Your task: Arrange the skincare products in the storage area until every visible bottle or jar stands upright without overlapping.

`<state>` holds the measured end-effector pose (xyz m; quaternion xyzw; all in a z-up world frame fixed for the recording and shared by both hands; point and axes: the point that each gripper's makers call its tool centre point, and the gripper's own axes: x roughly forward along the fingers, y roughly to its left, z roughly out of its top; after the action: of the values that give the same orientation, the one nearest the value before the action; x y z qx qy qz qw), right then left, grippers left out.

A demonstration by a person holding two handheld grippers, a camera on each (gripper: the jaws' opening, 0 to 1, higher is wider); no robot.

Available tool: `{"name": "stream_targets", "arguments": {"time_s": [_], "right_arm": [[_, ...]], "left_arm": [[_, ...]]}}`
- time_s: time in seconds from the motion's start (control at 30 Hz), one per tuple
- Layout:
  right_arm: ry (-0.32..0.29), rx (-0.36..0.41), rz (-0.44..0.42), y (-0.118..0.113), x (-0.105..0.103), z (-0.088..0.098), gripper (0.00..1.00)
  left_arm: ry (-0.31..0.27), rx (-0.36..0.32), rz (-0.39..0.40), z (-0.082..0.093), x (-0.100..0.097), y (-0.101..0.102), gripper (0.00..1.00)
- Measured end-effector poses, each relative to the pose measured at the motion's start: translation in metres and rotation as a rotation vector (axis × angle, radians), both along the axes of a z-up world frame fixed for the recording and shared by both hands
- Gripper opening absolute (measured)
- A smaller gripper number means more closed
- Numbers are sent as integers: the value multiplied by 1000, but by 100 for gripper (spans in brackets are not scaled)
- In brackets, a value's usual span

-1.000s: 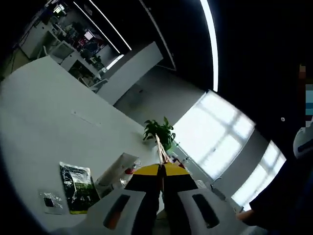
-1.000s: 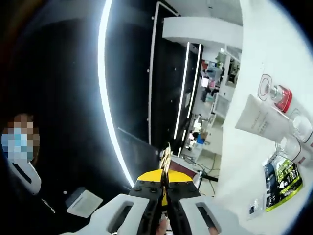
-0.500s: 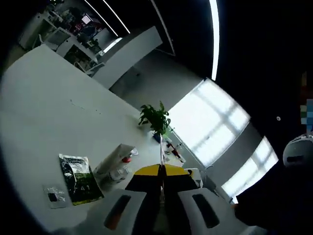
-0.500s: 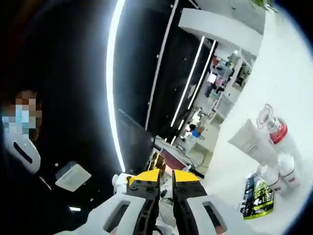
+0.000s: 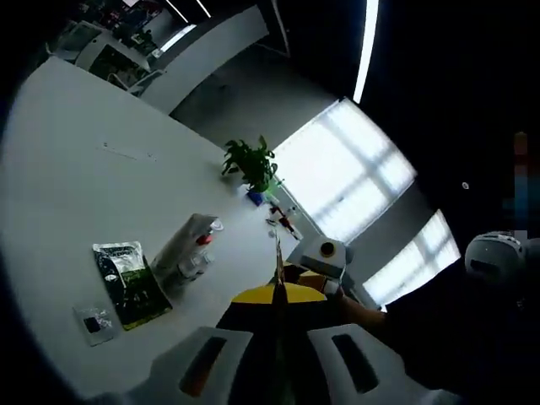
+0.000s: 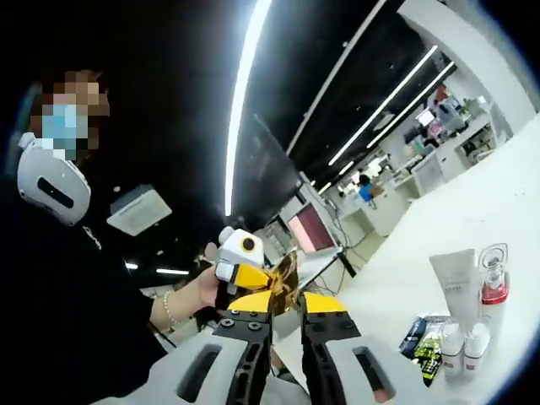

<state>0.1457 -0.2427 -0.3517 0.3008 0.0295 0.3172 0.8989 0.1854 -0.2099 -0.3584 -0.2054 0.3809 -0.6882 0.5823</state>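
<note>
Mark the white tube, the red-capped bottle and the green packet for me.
white tube (image 6: 456,276), right gripper view, middle of its body
red-capped bottle (image 6: 493,293), right gripper view, red cap
green packet (image 5: 128,283), left gripper view, centre of its printed face

Lighting uneven in both views. Left gripper view: large windows (image 5: 337,181) blown out to white, daylight falling across the pale worktop (image 5: 76,177), which reads evenly bright with soft, faint shadows. A ceiling light strip (image 5: 364,46) glares against a black ceiling. Right gripper view: long light strips (image 6: 245,93) flare, surroundings very dark, the person underexposed. Strong fisheye bending at the edges; distant background soft; small items on the worktop lack detail.
</note>
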Motion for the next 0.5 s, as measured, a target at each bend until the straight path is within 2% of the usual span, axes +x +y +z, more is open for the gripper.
{"name": "stream_targets", "arguments": {"time_s": [0.3, 0.5], "right_arm": [[25, 28, 6, 2, 1, -5, 3], [50, 30, 50, 6, -3, -9, 0]], "left_arm": [[22, 23, -46, -3, -7, 2, 1], [31, 53, -95, -4, -12, 2, 1]]}}
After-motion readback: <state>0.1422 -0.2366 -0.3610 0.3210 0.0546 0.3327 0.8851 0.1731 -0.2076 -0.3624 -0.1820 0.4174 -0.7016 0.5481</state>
